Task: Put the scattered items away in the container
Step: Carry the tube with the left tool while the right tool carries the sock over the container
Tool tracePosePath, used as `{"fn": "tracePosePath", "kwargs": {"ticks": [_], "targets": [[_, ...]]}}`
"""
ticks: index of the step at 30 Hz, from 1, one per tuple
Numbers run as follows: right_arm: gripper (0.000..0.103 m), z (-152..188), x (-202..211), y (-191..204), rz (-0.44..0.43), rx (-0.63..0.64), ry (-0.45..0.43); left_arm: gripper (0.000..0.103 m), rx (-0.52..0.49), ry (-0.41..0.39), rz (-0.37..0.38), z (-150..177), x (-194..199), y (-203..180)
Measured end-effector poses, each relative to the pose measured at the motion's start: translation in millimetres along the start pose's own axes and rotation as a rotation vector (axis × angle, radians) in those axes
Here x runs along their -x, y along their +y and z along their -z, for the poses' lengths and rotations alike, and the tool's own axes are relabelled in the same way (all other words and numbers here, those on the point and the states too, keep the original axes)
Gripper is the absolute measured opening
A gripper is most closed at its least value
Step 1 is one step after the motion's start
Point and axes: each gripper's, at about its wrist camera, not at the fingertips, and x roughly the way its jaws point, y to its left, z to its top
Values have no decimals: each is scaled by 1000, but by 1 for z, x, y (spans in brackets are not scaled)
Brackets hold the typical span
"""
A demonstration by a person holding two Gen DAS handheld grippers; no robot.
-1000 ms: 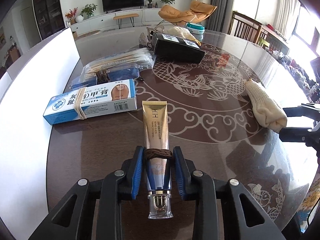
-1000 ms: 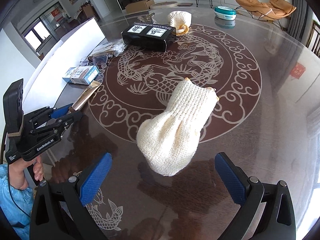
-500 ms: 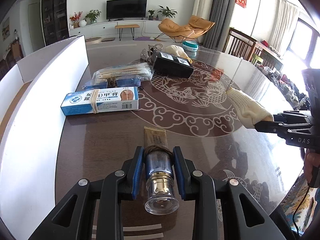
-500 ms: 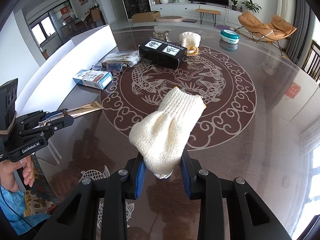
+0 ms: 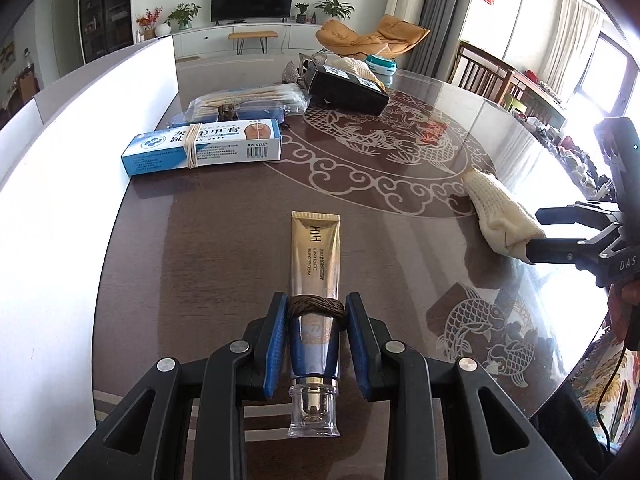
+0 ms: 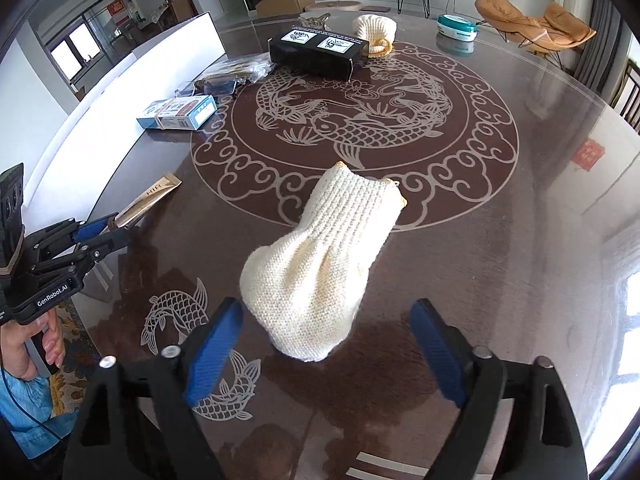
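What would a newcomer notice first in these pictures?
First, the gold tube, pinched near its cap by the left tongs and pointing out over the dark table. Next, the cream knitted glove lying between the wide, opening right tongs, whose pads do not touch it.

A television (image 5: 251, 1), potted plants (image 5: 335, 5) and an orange lounge chair (image 5: 372, 37) stand beyond.

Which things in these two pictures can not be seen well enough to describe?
- Left wrist view: small print on the gold tube is too small to read.
- Right wrist view: the gold tube's cap end is hidden by the left gripper.
- Both views: a shiny item behind the black box is mostly hidden by it.
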Motion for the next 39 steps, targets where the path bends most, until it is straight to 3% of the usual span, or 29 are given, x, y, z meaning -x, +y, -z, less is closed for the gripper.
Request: {"fn": "tracePosePath", "kwargs": {"ticks": [4,5,6,7,15,22,27,34,39], "targets": [[102,-16,-11,5,-14,-14,20,29,-17,12,-6,-2,-3,-2],[91,-18,-16,6,-13,-14,30,29,-22,17,-6,-3,-4,-2],[74,-18,-18,7,0,-13,33,29,-29,21,-5,-4,-5,-3],[46,-19,-18,9,15,-9,26,29,-39,26,-5,-4,-5,-3],[44,-5,-1,17,31,29,-19,32,-164,98,-65,-11,-9,-15],[44,-6,13,19,14,28,-63,28,-171,106,-33,-16,-12,-18],[44,-10,37,24,-7,33,-122,28,-57,6,51,-20,17,-8],[44,-24,48,42,-41,47,-152,27,-34,-71,55,-25,58,2],[44,-50,51,90,-112,109,-175,28,33,-173,22,-37,117,48]]}}
